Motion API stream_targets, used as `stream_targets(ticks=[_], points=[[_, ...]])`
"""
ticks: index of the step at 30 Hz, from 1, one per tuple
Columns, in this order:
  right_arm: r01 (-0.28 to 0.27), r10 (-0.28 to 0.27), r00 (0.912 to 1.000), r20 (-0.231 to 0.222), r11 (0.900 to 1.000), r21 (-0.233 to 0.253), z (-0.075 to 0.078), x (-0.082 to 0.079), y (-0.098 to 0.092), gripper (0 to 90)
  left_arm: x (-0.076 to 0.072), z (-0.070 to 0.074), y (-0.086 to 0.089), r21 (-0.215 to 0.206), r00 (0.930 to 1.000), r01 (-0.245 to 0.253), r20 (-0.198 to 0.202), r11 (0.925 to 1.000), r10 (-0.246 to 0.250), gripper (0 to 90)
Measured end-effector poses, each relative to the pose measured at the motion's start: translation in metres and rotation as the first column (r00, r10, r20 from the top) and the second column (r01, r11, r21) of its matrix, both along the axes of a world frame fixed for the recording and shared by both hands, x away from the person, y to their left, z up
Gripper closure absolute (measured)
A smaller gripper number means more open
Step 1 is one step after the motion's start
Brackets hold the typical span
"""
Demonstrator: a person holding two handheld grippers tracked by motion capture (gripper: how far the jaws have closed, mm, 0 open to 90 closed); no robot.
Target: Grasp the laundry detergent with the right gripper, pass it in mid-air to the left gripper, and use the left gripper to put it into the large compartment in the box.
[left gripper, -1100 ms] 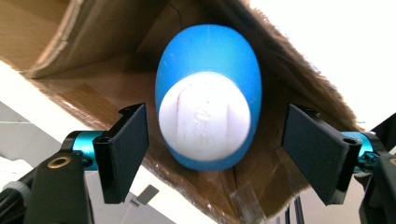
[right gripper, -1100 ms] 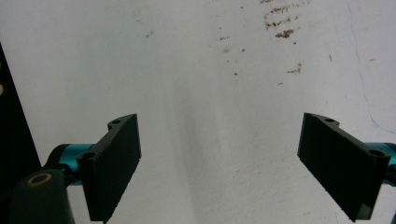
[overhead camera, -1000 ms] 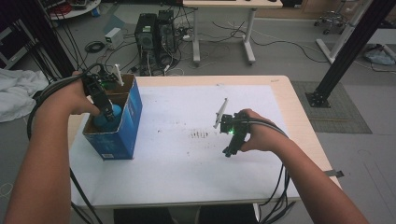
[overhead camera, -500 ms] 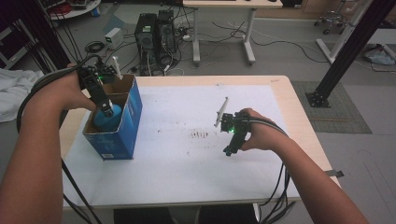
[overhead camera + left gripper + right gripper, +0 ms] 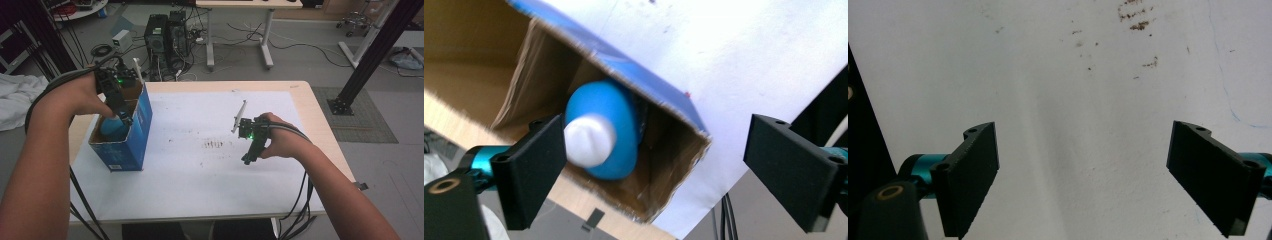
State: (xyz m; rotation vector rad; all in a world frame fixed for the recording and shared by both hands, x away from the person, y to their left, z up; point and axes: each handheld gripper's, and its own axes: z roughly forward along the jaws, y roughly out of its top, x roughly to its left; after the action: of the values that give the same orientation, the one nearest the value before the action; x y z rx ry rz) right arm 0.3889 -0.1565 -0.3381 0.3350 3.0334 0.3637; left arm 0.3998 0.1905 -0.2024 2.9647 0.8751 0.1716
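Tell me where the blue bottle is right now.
The blue bottle with the white cap lies inside the open blue cardboard box at the table's left side, just under the left gripper, whose fingers are open.

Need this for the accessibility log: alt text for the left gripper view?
A blue bottle with a white cap lies inside an open blue cardboard box on a white table. The left tongs are open wide above the box, one jaw beside the cap, the other out over the table.
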Motion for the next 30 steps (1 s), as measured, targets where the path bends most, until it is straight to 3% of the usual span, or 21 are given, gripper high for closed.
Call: stream_targets(ticks=[3, 4, 7, 13, 15, 18, 19, 24, 25, 26, 28, 30], points=[[0.003, -0.003, 1.0, 0.001, 1.0, -0.007, 0.002, 0.001, -0.001, 12.6, 0.0, -0.001, -0.008, -0.022, 0.9994, 0.033, -0.01, 0.9992, -0.033, 7.5], [0.002, -0.002, 1.0, 0.001, 1.0, -0.012, 0.002, 0.001, -0.001, 12.6, 0.0, -0.003, -0.015, -0.049, 0.9977, 0.061, -0.028, 0.9969, -0.063, 7.5], [0.01, -0.01, 0.9999, 0.0, 1.0, -0.014, 0.003, 0.001, -0.002, 12.5, -0.001, -0.006, -0.024, -0.061, 0.9949, 0.092, -0.035, 0.9939, -0.094, 6.7], [0.015, -0.015, 0.9999, -0.004, 1.0, -0.021, 0.004, 0.002, -0.003, 12.6, -0.002, -0.014, -0.041, -0.046, 0.9859, 0.159, -0.046, 0.9863, -0.161, 6.5], [0.013, -0.013, 0.9999, -0.006, 1.0, -0.024, 0.005, 0.003, -0.003, 12.6, -0.003, -0.019, -0.051, -0.021, 0.977, 0.206, -0.052, 0.9783, -0.207, 6.5], [0.012, -0.012, 0.9999, -0.01, 0.999, -0.035, 0.006, 0.003, -0.004, 12.6, -0.003, -0.02, -0.054, -0.023, 0.9754, 0.212, -0.056, 0.9769, -0.213, 6.5], [0.012, -0.012, 0.9999, -0.01, 0.999, -0.035, 0.006, 0.003, -0.004, 12.5, -0.004, -0.025, -0.063, -0.019, 0.9661, 0.249, -0.067, 0.9684, -0.249, 6.5], [0.005, -0.007, 0.9997, -0.024, 0.997, -0.075, 0.009, 0.006, -0.002, 12.6, -0.006, -0.037, -0.076, -0.013, 0.9468, 0.311, -0.082, 0.9502, -0.311, 6.5], [0.005, -0.007, 0.9997, -0.024, 0.997, -0.075, 0.009, 0.006, -0.002, 12.6, -0.006, -0.037, -0.076, -0.013, 0.9468, 0.311, -0.082, 0.9502, -0.311, 6.5], [0.006, -0.008, 0.9997, -0.023, 0.997, -0.077, 0.01, 0.005, -0.002, 12.5, -0.006, -0.041, -0.08, -0.013, 0.9387, 0.334, -0.085, 0.9425, -0.334, 6.5], [-0.003, 0.002, 0.9997, -0.024, 0.997, -0.077, 0.012, 0.006, -0.001, 12.6, -0.006, -0.043, -0.082, -0.014, 0.9368, 0.338, -0.089, 0.9409, -0.338, 6.5], [0.001, -0.004, 0.9994, -0.034, 0.996, -0.086, 0.014, 0.006, 0.0, 12.6, -0.006, -0.052, -0.089, 0.0, 0.9306, 0.35, -0.114, 0.9367, -0.348, 6.5]])
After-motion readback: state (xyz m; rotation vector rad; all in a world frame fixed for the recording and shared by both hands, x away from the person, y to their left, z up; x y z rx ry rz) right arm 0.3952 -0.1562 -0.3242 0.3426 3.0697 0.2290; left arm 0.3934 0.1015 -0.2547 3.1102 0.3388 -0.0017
